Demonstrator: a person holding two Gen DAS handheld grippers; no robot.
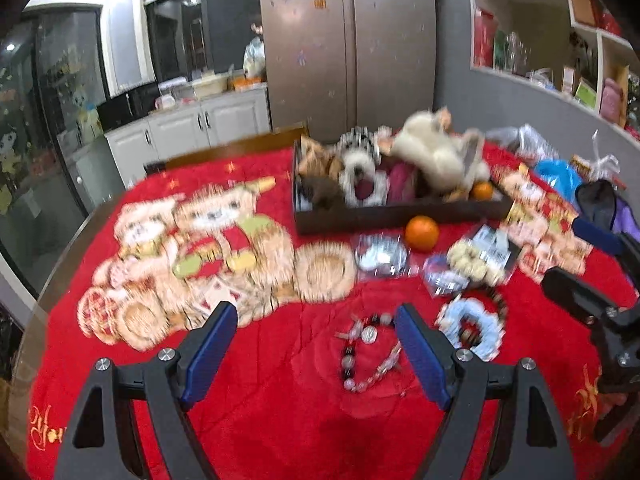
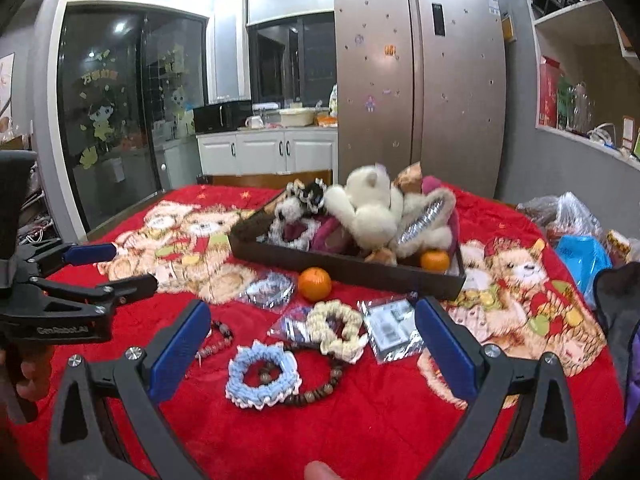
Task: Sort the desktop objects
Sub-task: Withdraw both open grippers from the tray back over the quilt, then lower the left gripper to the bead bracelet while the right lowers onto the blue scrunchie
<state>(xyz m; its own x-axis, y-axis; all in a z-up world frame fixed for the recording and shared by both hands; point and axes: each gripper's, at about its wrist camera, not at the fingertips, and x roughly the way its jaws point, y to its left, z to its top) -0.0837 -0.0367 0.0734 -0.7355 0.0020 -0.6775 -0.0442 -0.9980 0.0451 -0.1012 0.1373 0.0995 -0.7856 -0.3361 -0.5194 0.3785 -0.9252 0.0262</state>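
The left hand-held gripper (image 1: pixel 316 344) hangs above the red plush cloth (image 1: pixel 280 400) covering the surface, its blue-padded jaws spread wide with nothing between them; a loose bracelet of clear and dark beads (image 1: pixel 366 356) lies on the cloth just inside its right finger. The right hand-held gripper (image 2: pixel 312 344) is likewise wide open and empty, held over a pale blue crocheted scrunchie (image 2: pixel 262 376), which rests against a string of brown wooden beads (image 2: pixel 320 384). Just behind these lie a cream crocheted scrunchie (image 2: pixel 338 328) and a flat clear packet with a grey card (image 2: pixel 394 328). A loose orange mandarin (image 2: pixel 315 283) sits on the cloth just in front of the dark brown rectangular tray (image 2: pixel 344 266). The tray is heaped with soft things: a white plush toy (image 2: pixel 372 212), a black-and-white fluffy toy (image 2: pixel 296 208), a maroon fabric piece (image 2: pixel 332 236), and a second mandarin (image 2: pixel 435 260) in its near right corner. Crumpled plastic bags (image 2: pixel 572 216) lie on the surface's far right edge.
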